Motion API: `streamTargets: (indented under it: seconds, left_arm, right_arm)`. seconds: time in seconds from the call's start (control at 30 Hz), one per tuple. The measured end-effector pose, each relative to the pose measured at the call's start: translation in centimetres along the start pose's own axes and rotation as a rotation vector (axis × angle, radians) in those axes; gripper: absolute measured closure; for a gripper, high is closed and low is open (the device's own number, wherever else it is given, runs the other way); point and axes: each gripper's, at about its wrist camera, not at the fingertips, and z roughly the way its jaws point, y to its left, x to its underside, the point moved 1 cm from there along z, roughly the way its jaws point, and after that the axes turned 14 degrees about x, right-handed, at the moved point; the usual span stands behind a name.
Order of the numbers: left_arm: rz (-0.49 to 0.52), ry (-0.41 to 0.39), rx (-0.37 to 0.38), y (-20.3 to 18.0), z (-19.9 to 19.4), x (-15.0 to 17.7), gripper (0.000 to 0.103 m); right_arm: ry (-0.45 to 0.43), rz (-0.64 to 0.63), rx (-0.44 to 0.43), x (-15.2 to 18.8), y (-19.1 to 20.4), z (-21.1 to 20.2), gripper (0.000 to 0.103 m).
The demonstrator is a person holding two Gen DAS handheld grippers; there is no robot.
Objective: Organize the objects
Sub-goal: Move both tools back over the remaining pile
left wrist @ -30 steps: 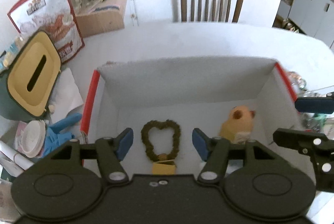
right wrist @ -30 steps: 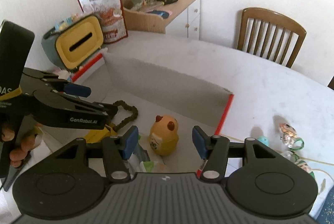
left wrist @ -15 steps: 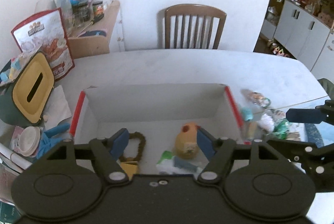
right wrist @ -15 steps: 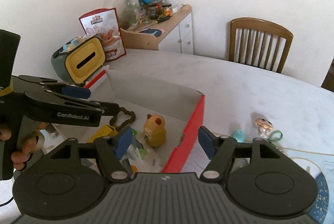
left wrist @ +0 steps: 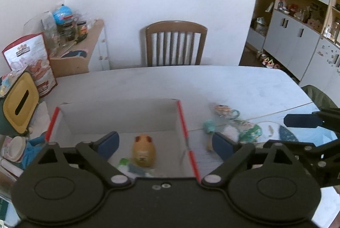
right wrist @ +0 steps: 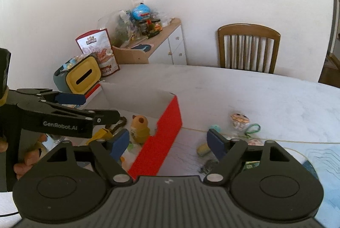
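Left wrist view: I've pulled my left gripper (left wrist: 164, 144) back, released and empty; the hamster toy (left wrist: 144, 150) sits inside the box (left wrist: 119, 116); right wrist view: my right gripper (right wrist: 169, 142), spread and empty, now faces the loose trinkets (right wrist: 240, 120) outside the box, next to collect.

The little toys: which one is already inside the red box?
The yellow hamster figure stands inside the red box. The teal toy and the round charm with the green loop lie outside on the table.
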Motion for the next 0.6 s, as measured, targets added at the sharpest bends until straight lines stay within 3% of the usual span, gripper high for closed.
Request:
streamTargets:
  seconds: [0.3,0.6]
  left_arm:
    - [0.019,-0.003,0.035,-4.3,0.9,0.6,0.001]
    - [-0.003,0.024,0.098,-7.3,3.7,1.4,0.001]
  right_arm:
    - [-0.021,0.032,0.019,1.4,-5.2,-1.7,0.020]
    - [0.005,0.107,0.108,3.6,-11.9,-1.0,0.019]
